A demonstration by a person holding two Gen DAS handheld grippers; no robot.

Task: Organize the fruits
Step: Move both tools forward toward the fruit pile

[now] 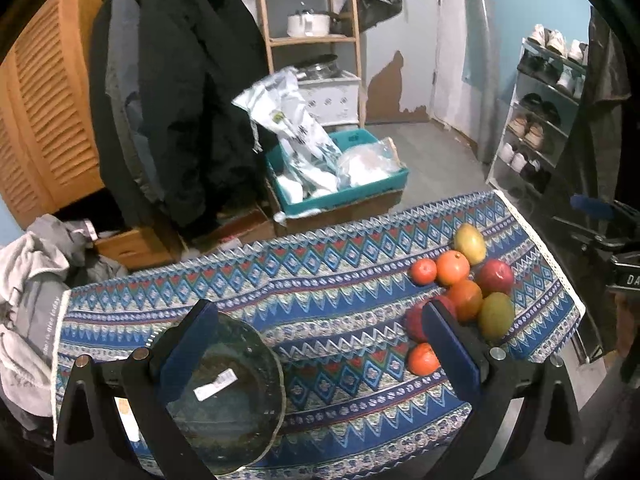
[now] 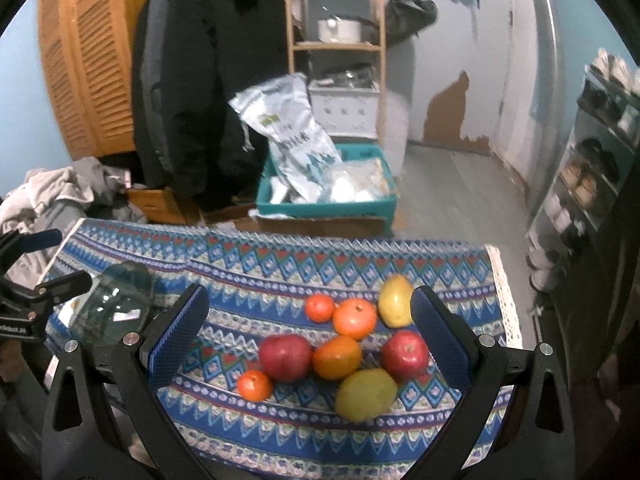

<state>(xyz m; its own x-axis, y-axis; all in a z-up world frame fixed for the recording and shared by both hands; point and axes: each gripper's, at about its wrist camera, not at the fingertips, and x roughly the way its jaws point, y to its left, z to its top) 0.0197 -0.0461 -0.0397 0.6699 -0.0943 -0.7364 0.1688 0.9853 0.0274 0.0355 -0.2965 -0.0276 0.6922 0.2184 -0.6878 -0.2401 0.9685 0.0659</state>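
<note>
The left gripper (image 1: 320,344) hung low over the near left part of the table, its blue-padded fingers (image 1: 452,348) spread wide and gripping nothing. Beneath its left finger sat a round dark clear-glass bowl (image 1: 224,396) with a white label in its bottom, resting on the blue, red and white zigzag-patterned tablecloth (image 1: 320,280). The right gripper (image 2: 308,332) hovered above the near right part of the table, its blue pads likewise held far apart and empty, framing the heap of fruit.

The fruit lay loose on the cloth, well apart from the bowl, clustered on the right side. Nearest were a yellow-green mango (image 2: 366,394) and a small orange tangerine (image 2: 255,385). Just behind them lay a dark red apple (image 2: 285,357), a larger orange (image 2: 337,357) touching it, and a second red apple (image 2: 404,355). Farther back lay another orange (image 2: 355,318), a second small tangerine (image 2: 320,307) and a yellow mango (image 2: 395,300).

Beyond the table's far edge, a teal plastic crate (image 2: 328,208) holding white plastic bags stood on a cardboard box on the floor. A black hooded coat (image 2: 208,80) hung to the left, before a louvred wooden door (image 2: 92,60). A wooden shelf unit (image 2: 336,44) with a white pot stood at the back wall, and a metal shoe rack (image 1: 536,120) stood to the right.
</note>
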